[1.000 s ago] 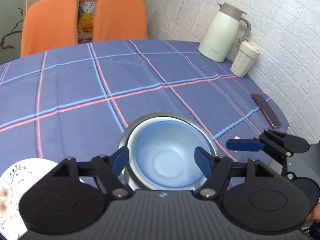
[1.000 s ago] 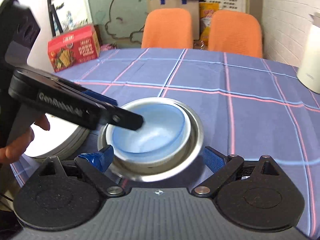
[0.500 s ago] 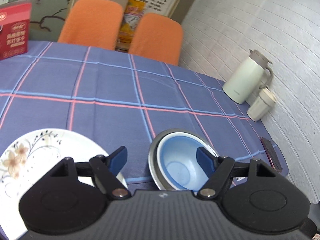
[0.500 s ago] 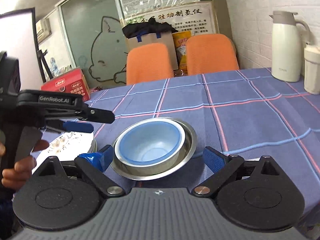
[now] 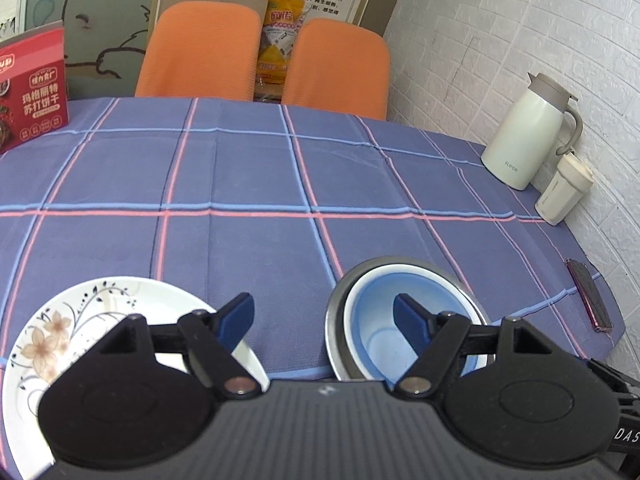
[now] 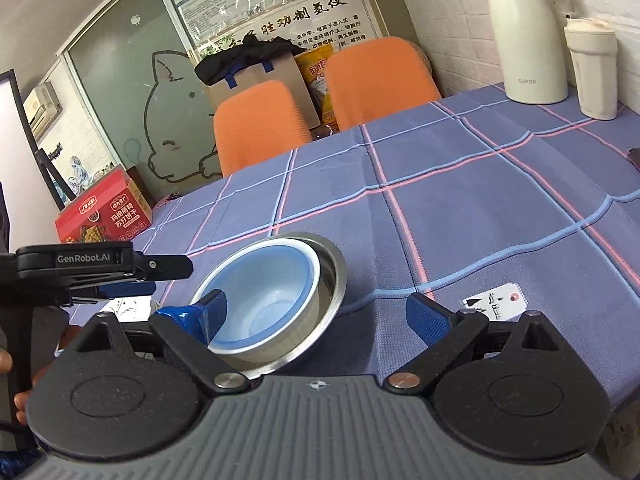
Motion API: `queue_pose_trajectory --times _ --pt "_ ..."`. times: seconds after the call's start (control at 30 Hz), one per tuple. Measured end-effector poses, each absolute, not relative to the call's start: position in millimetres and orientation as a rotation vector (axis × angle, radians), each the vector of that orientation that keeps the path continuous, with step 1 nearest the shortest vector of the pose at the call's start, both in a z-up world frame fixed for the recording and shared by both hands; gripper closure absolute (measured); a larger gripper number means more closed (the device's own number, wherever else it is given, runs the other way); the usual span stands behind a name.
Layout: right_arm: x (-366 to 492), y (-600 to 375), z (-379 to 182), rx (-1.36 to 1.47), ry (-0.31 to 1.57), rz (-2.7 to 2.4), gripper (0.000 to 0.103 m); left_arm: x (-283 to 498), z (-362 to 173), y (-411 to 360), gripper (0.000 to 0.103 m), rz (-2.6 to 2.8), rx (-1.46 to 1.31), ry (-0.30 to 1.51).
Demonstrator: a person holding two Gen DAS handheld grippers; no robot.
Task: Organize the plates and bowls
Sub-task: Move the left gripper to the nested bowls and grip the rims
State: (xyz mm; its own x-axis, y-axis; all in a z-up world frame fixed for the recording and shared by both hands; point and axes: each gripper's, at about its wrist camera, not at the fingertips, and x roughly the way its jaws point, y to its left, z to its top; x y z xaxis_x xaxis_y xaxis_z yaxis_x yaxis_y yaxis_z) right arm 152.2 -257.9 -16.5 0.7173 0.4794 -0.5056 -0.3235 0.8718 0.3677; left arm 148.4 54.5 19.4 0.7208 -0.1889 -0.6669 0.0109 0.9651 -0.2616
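Blue bowl (image 5: 404, 320) sits nested in the steel bowl (image 5: 334, 312) at the near edge of the surface (image 5: 260, 184), beside the flowered plate (image 5: 80, 320); the left claw (image 5: 324, 318) hangs released above the gap between them. From the right wrist, the right claw (image 6: 316, 314) is spread wide, empty, over the steel bowl's (image 6: 332, 280) rim. Best to keep both claws clear of the rims, so the stack is not nudged off the edge.

- A blue bowl (image 5: 394, 320) sits upright, nested inside a wider steel bowl (image 5: 338, 304), near the table's front edge on the checked cloth.
- A white plate (image 5: 60, 320) with a brown flower and dark twig pattern lies flat just left of the bowls, apart from them.
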Motion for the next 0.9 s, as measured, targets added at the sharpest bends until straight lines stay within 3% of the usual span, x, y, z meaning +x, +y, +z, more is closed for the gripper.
queue_pose_trajectory --times 0.9 --pt "200.4 -217.0 -41.7 0.150 0.771 0.472 0.019 210.4 -11.2 29.9 0.026 -0.272 -0.135 0.936"
